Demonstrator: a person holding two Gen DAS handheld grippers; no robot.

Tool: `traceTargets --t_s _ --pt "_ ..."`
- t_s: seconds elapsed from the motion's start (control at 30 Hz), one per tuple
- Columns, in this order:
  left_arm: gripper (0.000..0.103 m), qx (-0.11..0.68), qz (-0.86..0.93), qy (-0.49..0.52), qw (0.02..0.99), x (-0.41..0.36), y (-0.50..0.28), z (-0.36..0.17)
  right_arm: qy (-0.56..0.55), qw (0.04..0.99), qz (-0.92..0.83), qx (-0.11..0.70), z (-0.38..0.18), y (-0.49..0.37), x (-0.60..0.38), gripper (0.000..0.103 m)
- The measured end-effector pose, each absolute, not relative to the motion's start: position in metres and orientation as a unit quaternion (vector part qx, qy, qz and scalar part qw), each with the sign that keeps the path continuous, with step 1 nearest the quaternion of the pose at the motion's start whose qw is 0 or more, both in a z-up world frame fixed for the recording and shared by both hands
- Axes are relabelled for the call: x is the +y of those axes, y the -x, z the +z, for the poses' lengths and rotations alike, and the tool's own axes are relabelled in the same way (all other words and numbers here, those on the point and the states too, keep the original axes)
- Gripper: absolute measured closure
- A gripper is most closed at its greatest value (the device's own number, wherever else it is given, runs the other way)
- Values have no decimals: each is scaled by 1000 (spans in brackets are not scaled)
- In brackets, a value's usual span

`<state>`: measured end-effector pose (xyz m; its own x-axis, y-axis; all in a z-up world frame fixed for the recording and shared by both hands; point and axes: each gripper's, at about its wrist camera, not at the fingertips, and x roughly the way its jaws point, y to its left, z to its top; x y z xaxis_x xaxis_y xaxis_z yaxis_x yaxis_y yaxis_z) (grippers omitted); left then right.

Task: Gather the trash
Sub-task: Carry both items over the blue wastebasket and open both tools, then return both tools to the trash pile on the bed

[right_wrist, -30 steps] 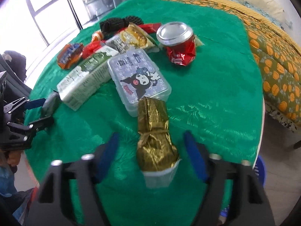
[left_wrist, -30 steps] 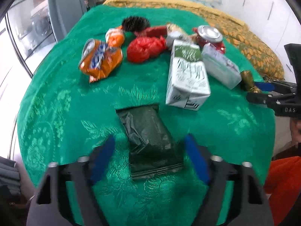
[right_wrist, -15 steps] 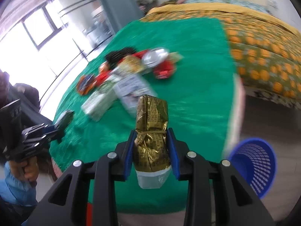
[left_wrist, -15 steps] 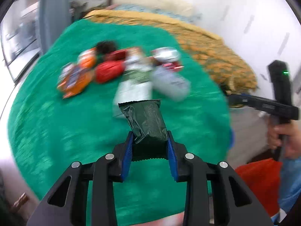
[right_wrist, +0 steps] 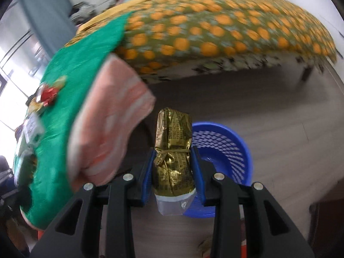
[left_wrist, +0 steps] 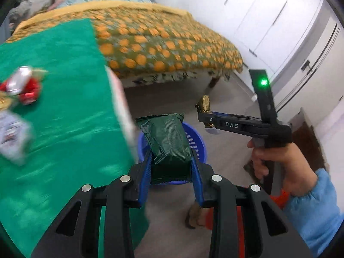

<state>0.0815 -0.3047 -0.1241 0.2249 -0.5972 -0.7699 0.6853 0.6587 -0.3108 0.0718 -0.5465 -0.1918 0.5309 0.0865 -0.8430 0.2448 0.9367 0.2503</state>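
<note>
Left hand-held gripper clamps dark green wrapper, right hand-held gripper clamps gold foil packet; blue basket at 12 o'clock, presumably awaiting drops.

My right tongs grip a gold foil packet, upright, in front of a blue basket on the floor; the green-clothed counter lies left.

Green-clothed table at 9 o'clock w/ crushed red can, clear box; blue basket on floor.
</note>
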Motion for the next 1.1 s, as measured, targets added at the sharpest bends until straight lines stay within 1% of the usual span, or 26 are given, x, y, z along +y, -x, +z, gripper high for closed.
traceTargets --t_s 0.17,0.33,0.4,0.43,0.47,0.5,0.57,0.63,0.7,0.83,0.97,1.0,1.1 --pt "70 504 -414 -61 756 -378 -97 -176 -209 845 -48 490 -213 -69 -583 71" --pt "69 524 -404 -76 746 -416 -113 -221 -228 839 -49 492 -228 -74 -605 70" --pt "67 521 -402 -84 748 -430 -117 -234 -236 837 -49 491 -233 -76 -610 68" --pt "63 519 -403 -86 749 -434 -120 -241 -242 836 -48 491 -235 -79 -614 57" --pt "52 518 -400 -88 751 -438 -123 -245 -248 834 -48 491 -238 -80 -617 45" --pt "41 517 -396 -89 753 -441 -125 -248 -254 833 -50 490 -240 -81 -621 30" --pt "36 519 -389 -88 756 -444 -129 -255 -266 833 -57 482 -239 -80 -628 30" --pt "35 518 -385 -88 759 -444 -132 -252 -268 836 -61 475 -234 -78 -632 30" --pt "30 507 -388 -82 765 -438 -128 -242 -261 845 -67 462 -224 -74 -632 29" --pt "25 475 -398 -69 782 -413 -111 -206 -232 863 -93 439 -202 -67 -624 17" --pt "21 448 -408 -59 793 -373 -90 -171 -188 891 -111 398 -173 -57 -597 15" --pt "19 441 -407 -61 797 -362 -84 -165 -178 897 -113 387 -166 -54 -589 15" --pt "18 428 -397 -74 808 -323 -68 -153 -142 918 -108 355 -145 -50 -556 15"
